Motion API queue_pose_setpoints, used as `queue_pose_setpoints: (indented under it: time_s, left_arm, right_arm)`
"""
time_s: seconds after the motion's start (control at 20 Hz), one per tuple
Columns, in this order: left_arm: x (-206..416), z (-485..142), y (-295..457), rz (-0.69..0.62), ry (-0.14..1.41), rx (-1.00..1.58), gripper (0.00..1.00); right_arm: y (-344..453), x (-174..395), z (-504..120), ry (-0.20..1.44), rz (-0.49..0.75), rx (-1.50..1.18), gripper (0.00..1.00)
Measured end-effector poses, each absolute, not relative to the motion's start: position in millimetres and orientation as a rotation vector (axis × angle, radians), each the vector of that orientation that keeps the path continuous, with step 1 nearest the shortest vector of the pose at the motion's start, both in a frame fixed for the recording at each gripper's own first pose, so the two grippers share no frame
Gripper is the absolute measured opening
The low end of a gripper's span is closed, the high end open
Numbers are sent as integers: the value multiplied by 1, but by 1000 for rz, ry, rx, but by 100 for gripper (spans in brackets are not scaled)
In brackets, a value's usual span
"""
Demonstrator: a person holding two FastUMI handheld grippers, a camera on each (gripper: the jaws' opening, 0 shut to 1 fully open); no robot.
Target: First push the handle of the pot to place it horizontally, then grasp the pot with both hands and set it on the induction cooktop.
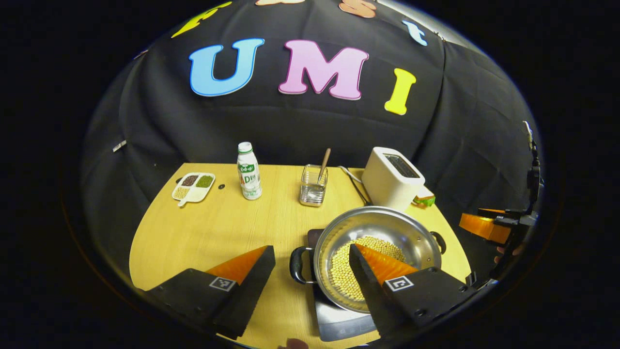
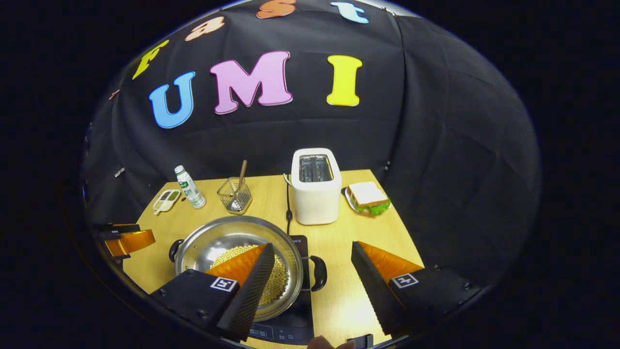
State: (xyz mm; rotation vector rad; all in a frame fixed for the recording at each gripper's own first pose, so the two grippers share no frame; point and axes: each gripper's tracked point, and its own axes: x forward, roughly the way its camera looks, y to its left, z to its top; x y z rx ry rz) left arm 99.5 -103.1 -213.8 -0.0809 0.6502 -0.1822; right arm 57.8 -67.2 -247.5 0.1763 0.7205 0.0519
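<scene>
Wooden table (image 1: 218, 228): steel pot (image 1: 378, 252) already sits on induction cooktop (image 1: 339, 320) at the near edge; both grippers (image 1: 310, 271) (image 2: 312, 264) gape wide, holding nothing.

readable text: almost none
the bottle (image 1: 249, 170) carries "ad" on its label (the rest blurs); cooktop (image 2: 286, 333) panel marks illegible.

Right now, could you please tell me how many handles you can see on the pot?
2: a left handle on the pot toward the bare table, and a right handle on the side toward the toaster. Both point sideways.
</scene>
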Motion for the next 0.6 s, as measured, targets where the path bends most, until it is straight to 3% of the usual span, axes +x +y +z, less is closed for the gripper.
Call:
queue_pose_setpoints:
  time_s: [0.6]
  left_arm:
    - [56, -50, -54, -135, 213, -60, 94]
  right_arm:
    - [-51, 39, -52, 227, 32, 205, 98]
